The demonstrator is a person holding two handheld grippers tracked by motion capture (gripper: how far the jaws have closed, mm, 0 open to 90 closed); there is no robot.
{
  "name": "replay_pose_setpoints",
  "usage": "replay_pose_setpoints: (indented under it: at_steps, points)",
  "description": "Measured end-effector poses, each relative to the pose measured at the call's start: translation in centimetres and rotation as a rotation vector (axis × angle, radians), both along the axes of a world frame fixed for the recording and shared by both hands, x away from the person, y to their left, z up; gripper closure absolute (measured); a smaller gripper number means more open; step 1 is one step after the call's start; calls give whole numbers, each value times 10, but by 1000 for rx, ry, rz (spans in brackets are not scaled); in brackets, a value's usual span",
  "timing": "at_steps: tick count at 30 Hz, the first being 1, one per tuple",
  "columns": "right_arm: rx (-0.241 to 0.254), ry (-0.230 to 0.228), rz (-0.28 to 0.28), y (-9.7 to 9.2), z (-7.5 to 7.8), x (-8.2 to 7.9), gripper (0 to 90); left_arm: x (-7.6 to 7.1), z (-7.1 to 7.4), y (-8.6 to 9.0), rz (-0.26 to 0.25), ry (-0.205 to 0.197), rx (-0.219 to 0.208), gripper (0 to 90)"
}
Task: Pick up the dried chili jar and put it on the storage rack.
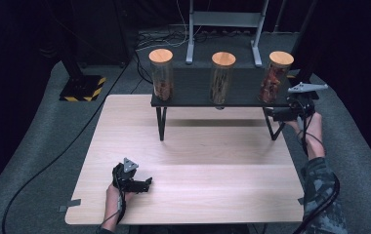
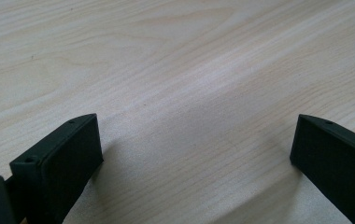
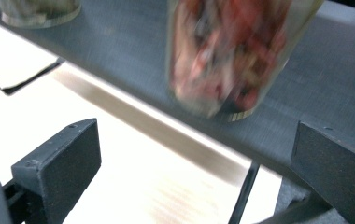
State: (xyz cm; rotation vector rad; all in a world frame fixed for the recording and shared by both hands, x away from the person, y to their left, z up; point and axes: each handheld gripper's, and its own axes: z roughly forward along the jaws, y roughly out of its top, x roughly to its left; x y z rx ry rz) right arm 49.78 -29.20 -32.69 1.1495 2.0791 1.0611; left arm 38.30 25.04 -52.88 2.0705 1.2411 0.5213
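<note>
Three glass jars with wooden lids stand on a dark raised shelf (image 1: 193,97): a left jar (image 1: 161,74), a middle jar (image 1: 222,78) and a right jar (image 1: 274,77) with reddish contents. My right gripper (image 1: 277,115) hovers at the shelf's right end, just below and in front of the right jar. In the right gripper view the jaws stand wide apart and my right gripper (image 3: 196,154) is open, with the reddish jar (image 3: 231,51) blurred ahead and above them, apart from the pads. My left gripper (image 1: 147,184) rests low over the table near the front left; in its own view the left gripper (image 2: 196,149) is open over bare wood.
The light wooden table (image 1: 198,161) lies under the shelf, which stands on thin black legs (image 1: 161,123). Grey carpet surrounds the table, with cables, a metal stand (image 1: 222,22) behind and a black-and-yellow striped base (image 1: 82,87) at the far left.
</note>
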Motion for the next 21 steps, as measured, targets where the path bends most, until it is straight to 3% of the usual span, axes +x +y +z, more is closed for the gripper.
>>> replay_pose_setpoints:
  at_steps: [11,21]
  points:
    - [-72,57,64,20,-45,-24,6,0,0,0,1,-1,0,13]
    - [-87,120,127,43,-97,-43,10,0,0,0,1,-1,1,14]
